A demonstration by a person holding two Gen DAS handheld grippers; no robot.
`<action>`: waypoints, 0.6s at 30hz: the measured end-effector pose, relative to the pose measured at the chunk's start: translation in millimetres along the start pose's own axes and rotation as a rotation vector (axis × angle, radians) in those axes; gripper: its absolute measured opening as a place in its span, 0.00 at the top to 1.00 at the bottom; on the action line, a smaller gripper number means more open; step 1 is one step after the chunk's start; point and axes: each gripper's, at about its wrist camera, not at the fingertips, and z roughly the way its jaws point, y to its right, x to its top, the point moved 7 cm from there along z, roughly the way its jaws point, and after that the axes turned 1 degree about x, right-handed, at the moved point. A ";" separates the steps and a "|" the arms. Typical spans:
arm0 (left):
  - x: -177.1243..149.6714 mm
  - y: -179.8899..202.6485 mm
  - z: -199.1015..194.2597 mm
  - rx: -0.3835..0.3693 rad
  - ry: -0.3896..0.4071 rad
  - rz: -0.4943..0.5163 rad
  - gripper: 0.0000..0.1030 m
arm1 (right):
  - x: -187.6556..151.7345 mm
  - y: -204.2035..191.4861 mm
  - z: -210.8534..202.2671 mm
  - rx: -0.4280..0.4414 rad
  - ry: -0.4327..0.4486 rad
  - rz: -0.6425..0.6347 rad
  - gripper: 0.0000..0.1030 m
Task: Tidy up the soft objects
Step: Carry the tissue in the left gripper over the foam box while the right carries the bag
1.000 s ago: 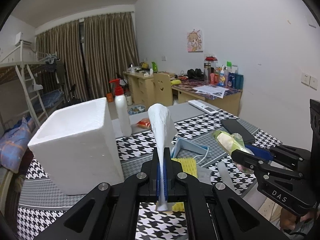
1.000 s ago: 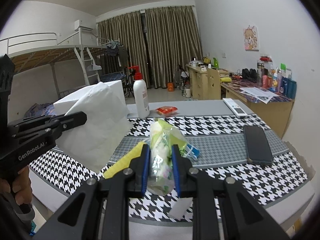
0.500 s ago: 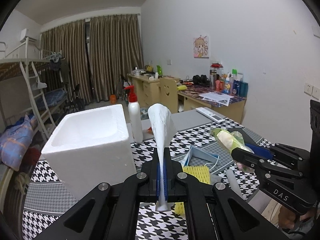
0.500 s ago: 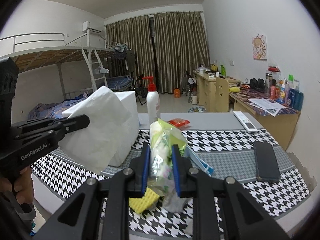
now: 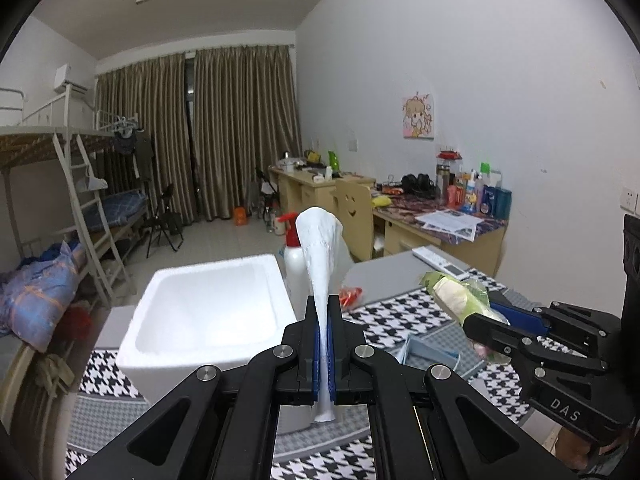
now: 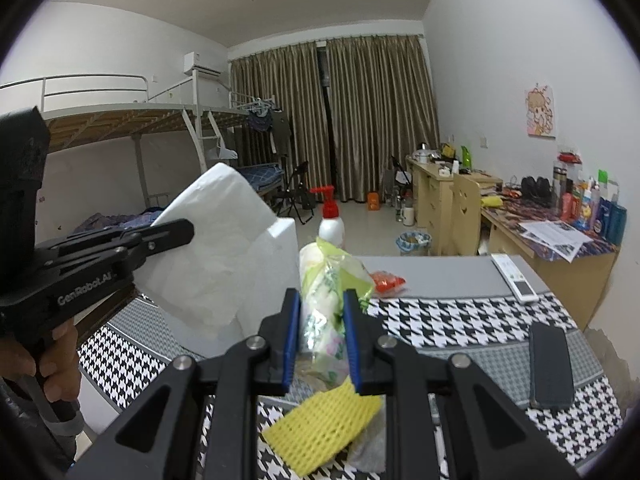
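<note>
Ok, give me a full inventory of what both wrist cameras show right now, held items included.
foam box: 1, white, open top, on table at left
tissue sheet: 1, white, pinched in left hand-held gripper
tissue pack: 1, green and clear wrapper, clamped in right hand-held gripper
pump bottle: 1, white with red pump, behind the box
foam net: 1, yellow, on table under right hand-held gripper
snack packet: 1, red, on grey part of table
phone: 1, black, table's right edge
remote: 1, white, far right of table
face mask: 1, blue, on table
table: 1, houndstooth and grey cover
left hand-held gripper: shut on tissue sheet
right hand-held gripper: shut on tissue pack
</note>
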 end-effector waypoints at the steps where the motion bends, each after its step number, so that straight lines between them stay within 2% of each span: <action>1: 3.0 -1.9 0.4 0.002 0.006 -0.002 0.97 | 2.6 -1.3 1.4 0.006 0.002 -0.003 0.76; 11: 26.2 -23.5 7.9 0.039 0.039 -0.025 0.97 | 20.5 -7.4 19.8 0.032 -0.001 -0.007 0.76; 18: 35.5 -40.2 16.0 0.099 0.045 -0.030 0.97 | 31.0 -21.0 29.0 0.070 -0.002 -0.028 0.76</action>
